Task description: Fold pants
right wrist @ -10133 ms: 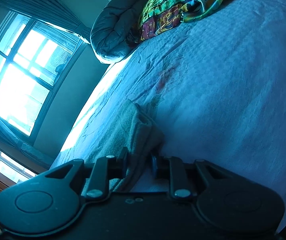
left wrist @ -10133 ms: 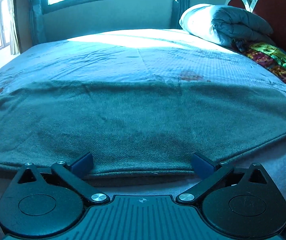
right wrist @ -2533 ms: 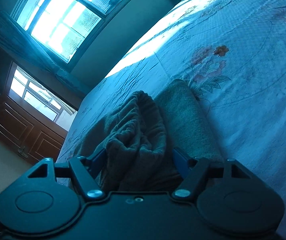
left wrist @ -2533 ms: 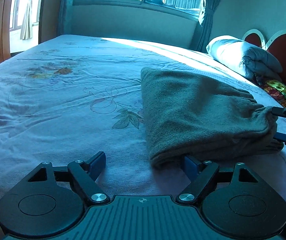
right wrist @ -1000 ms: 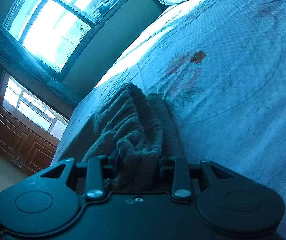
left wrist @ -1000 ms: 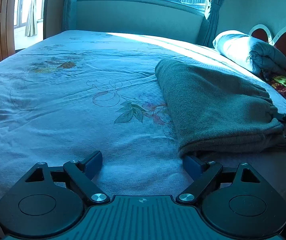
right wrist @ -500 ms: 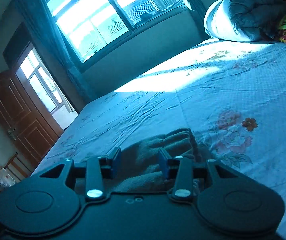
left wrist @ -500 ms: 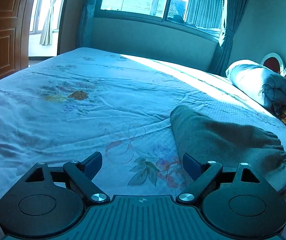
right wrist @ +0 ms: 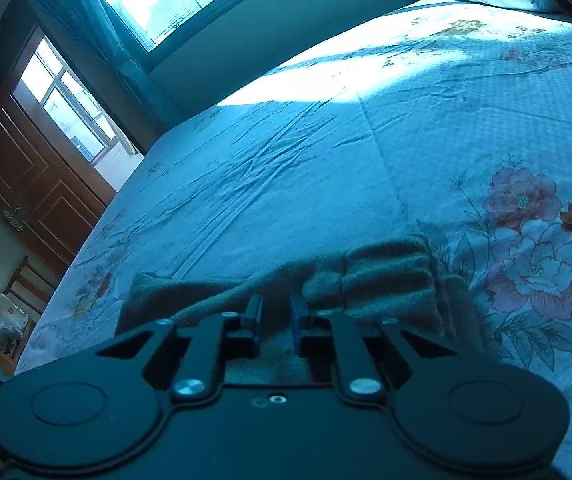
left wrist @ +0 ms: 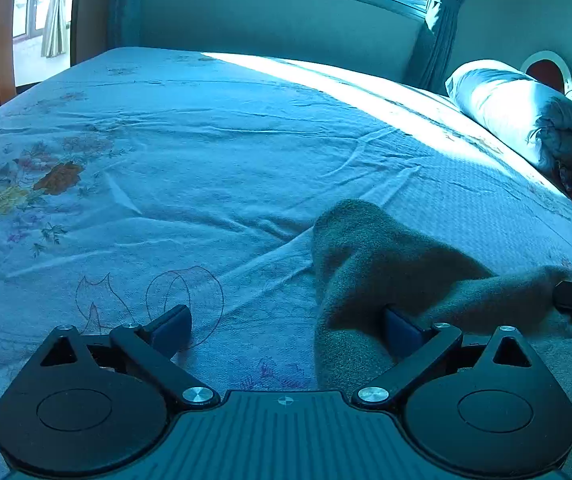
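Pants (left wrist: 386, 264), grey-green and folded thick, lying on the flowered bed sheet (left wrist: 206, 160) at the near right side of the bed, one part lifted and stretched to the right. Right gripper (right wrist: 276, 314) closed tight on a fold of the pants, cloth pinched between the blue pads. Left gripper (left wrist: 286, 324) jaws opening wide, low over the sheet; right finger (left wrist: 400, 330) tucked beside the edge of the pants, left finger on bare sheet, nothing pressed. Rolled quilt (left wrist: 526, 112) far at the headboard.

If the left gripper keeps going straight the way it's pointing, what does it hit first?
Probably the bedsheet. The left gripper is opening with nothing between its fingers; the folded pants lie just right of its line, near one fingertip.
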`<control>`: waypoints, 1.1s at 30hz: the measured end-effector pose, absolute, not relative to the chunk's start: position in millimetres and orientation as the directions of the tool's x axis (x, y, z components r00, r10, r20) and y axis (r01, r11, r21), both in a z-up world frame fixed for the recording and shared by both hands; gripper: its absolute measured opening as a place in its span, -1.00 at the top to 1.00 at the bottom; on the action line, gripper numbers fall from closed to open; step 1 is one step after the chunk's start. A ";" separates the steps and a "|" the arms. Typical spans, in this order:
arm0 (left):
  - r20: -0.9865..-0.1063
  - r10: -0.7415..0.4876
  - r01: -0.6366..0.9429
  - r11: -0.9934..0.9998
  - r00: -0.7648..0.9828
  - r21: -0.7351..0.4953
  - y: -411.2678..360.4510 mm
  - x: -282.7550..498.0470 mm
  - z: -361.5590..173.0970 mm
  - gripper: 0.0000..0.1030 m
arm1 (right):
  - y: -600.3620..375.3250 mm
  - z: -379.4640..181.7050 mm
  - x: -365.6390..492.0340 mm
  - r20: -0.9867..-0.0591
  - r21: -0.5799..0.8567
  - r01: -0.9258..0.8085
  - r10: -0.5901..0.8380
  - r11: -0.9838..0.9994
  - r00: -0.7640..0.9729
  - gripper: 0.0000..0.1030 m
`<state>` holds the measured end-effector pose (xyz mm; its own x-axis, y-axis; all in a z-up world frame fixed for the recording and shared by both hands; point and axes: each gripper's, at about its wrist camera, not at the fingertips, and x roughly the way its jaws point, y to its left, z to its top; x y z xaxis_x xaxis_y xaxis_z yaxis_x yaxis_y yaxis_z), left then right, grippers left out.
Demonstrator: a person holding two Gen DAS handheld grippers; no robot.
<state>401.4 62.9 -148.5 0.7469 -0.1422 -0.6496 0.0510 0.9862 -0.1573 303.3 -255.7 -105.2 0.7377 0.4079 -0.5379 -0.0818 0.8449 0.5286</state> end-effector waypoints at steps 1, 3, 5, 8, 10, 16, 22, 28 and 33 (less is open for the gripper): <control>-0.639 -0.143 0.051 0.986 0.756 -0.160 66.4 395.3 -145.0 -0.93 | -260.9 -97.2 292.4 -0.503 0.533 -0.093 0.404 0.841 0.764 0.71; -0.610 -0.156 0.060 0.983 0.777 -0.175 77.1 377.3 -136.5 -0.93 | -275.2 -81.6 271.4 -0.469 0.494 -0.079 0.342 0.866 0.815 0.17; -0.584 -0.193 0.082 0.974 0.788 -0.212 88.0 358.2 -130.1 -0.93 | -292.4 -77.2 256.3 -0.462 0.500 -0.072 0.336 0.863 0.821 -0.32; -0.577 -0.265 0.109 0.951 0.773 -0.290 98.3 341.2 -130.6 -0.95 | -316.5 -86.8 241.5 -0.502 0.525 -0.045 0.352 0.850 0.790 -0.43; -0.586 -0.313 0.130 0.934 0.748 -0.334 99.6 337.0 -135.9 -0.95 | -331.8 -100.5 235.4 -0.514 0.570 -0.021 0.377 0.821 0.770 -0.43; -0.598 -0.427 0.162 0.881 0.678 -0.445 89.5 343.6 -155.0 -0.96 | -353.1 -145.9 237.4 -0.519 0.728 0.060 0.491 0.683 0.700 -0.56; -0.604 -0.457 0.173 0.867 0.653 -0.468 79.0 349.6 -163.9 -0.96 | -349.1 -149.0 246.3 -0.478 0.774 0.015 0.569 0.633 0.669 -0.77; -0.617 -0.446 0.168 0.874 0.648 -0.456 75.0 351.4 -163.8 -0.84 | -341.1 -153.4 248.0 -0.477 0.776 0.007 0.580 0.630 0.661 -0.44; -0.577 -0.558 0.196 0.798 0.596 -0.570 88.0 355.3 -165.1 -0.78 | -354.8 -162.3 249.7 -0.420 0.834 0.010 0.621 0.552 0.662 -0.34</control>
<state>355.3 88.0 -165.1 0.5958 -0.5582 -0.5775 0.1957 0.7982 -0.5697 249.7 -354.8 -162.3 0.6619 0.6212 -0.4195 0.0099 0.5524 0.8335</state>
